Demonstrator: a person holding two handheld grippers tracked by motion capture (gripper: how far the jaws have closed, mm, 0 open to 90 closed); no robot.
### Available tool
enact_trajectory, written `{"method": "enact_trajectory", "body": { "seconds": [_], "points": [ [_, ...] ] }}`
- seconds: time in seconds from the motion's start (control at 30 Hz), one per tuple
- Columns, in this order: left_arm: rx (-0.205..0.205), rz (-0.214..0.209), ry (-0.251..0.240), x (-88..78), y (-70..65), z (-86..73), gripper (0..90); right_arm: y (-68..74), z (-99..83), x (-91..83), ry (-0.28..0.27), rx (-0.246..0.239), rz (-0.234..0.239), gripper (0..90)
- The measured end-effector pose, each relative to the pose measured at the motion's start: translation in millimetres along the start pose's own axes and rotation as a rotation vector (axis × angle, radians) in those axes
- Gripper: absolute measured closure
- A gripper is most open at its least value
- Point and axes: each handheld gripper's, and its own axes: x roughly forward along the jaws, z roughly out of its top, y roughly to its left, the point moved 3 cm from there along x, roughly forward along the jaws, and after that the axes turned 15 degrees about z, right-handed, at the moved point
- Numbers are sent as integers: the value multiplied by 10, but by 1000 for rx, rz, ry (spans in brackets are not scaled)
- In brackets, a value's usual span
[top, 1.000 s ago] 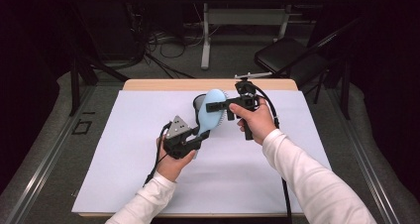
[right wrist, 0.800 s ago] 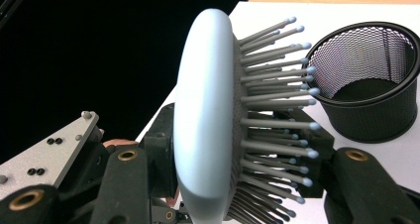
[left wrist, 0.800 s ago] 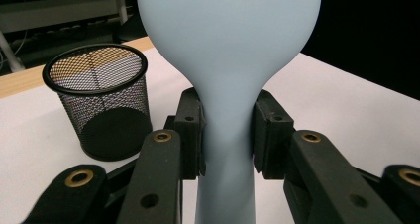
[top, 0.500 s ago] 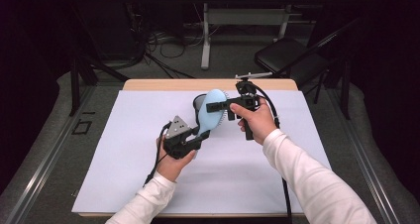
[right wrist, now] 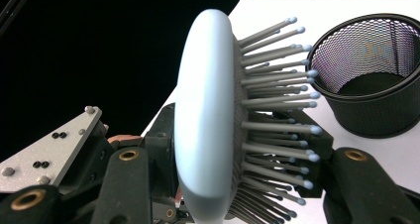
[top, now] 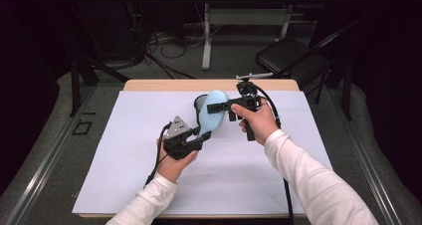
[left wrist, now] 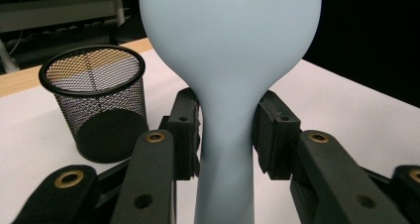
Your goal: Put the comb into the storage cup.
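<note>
Dark room and tangled floor cables lay behind the wooden table (top: 149, 84), whose top was covered by a white sheet (top: 124, 155).

In the left gripper view, the black pads sat at either side of the narrow neck of the pale blue hairbrush (left wrist: 225, 75), the left pad touching it and the right pad so close that a gap could hardly be told; these jaws had just been easing open, with the handle between them. The left gripper (top: 198, 141) reached up and to the right from the person's left hand (top: 173, 166), its grey three-cornered plate on top.

In the right gripper view, the jaws were clenched across the brush head, one pad against the smooth blue back (right wrist: 203, 115) and the other buried among the grey ball-tipped bristles (right wrist: 277, 115). The right gripper (top: 219, 108) pointed left from the right hand (top: 256, 123), gripping the oval head from the side.

Between the two grippers the hairbrush (top: 211, 116) hung above the sheet near the table's middle, head up and away from the person, handle slanting down toward the left gripper. Just behind it stood a black wire-mesh cup (top: 200, 103), upright and open-topped, on the sheet; it also stood beside the brush in both gripper views (left wrist: 96, 105).
</note>
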Motion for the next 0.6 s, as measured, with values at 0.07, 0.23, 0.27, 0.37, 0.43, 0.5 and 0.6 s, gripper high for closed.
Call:
{"method": "enact_trajectory", "body": {
  "seconds": [0.07, 0.23, 0.27, 0.37, 0.43, 0.5, 0.6],
  "points": [
    [0, -1, 1, 2, 0, -1, 645, 0, -1, 2, 1, -1, -1, 480],
    [-3, -4, 0, -1, 7, 0, 627, 0, -3, -1, 3, -4, 1, 480],
    [-9, -5, -1, -1, 8, 0, 621, 1, -3, -2, 4, -5, 0, 480],
    [-11, -5, -4, -2, 9, 0, 614, 2, -4, -2, 2, -6, -2, 481],
    [-14, -6, -4, -1, 8, 0, 607, 2, -4, -2, 2, -7, -3, 481],
    [-16, -8, -4, 0, 11, -1, 595, -1, -5, -2, 3, -8, -3, 481],
    [-22, -5, -6, 3, 21, 1, 574, -6, -5, -5, 2, -7, -5, 481]
  ]
}}
